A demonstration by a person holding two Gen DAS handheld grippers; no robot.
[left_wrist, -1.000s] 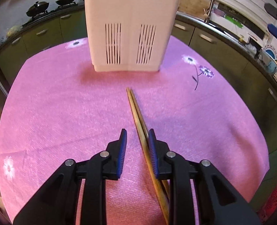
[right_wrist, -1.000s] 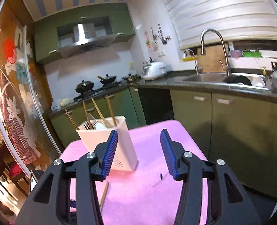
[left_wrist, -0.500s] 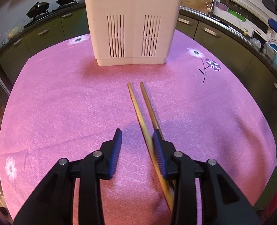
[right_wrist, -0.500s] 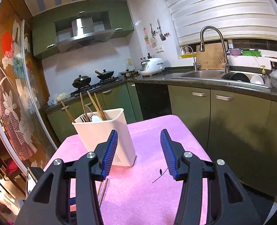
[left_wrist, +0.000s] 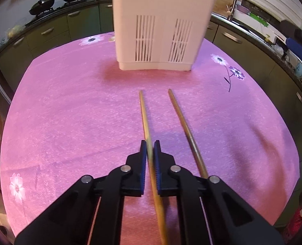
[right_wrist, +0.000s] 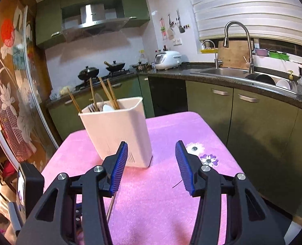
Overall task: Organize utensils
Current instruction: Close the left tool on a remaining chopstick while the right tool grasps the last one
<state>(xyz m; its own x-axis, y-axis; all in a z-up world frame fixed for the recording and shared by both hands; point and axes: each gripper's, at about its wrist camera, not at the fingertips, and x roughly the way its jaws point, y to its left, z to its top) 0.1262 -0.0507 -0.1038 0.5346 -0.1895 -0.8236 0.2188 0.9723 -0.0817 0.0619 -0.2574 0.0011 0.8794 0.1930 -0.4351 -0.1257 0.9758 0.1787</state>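
My left gripper point(left_wrist: 150, 143) is shut on a light wooden chopstick point(left_wrist: 144, 112) that points toward the white slotted utensil holder point(left_wrist: 161, 26). A second, darker chopstick point(left_wrist: 183, 126) lies on the pink tablecloth point(left_wrist: 69, 112) just right of the gripper, apart from the first. In the right wrist view the utensil holder point(right_wrist: 118, 130) stands on the cloth with several chopsticks point(right_wrist: 108, 91), a fork and a spoon in it. My right gripper point(right_wrist: 152, 161) is open and empty, held above the table in front of the holder.
The table's edges drop off to green kitchen cabinets point(right_wrist: 253, 122) on the right and behind. A sink with a tall faucet point(right_wrist: 236, 40) and a stove with pots point(right_wrist: 102, 69) line the counter. A glass door point(right_wrist: 12, 102) stands at the left.
My left gripper has closed on the lighter chopstick. The two chopsticks, together a second ago, have spread apart, the darker one now lying to the right. The right gripper has dropped slightly.
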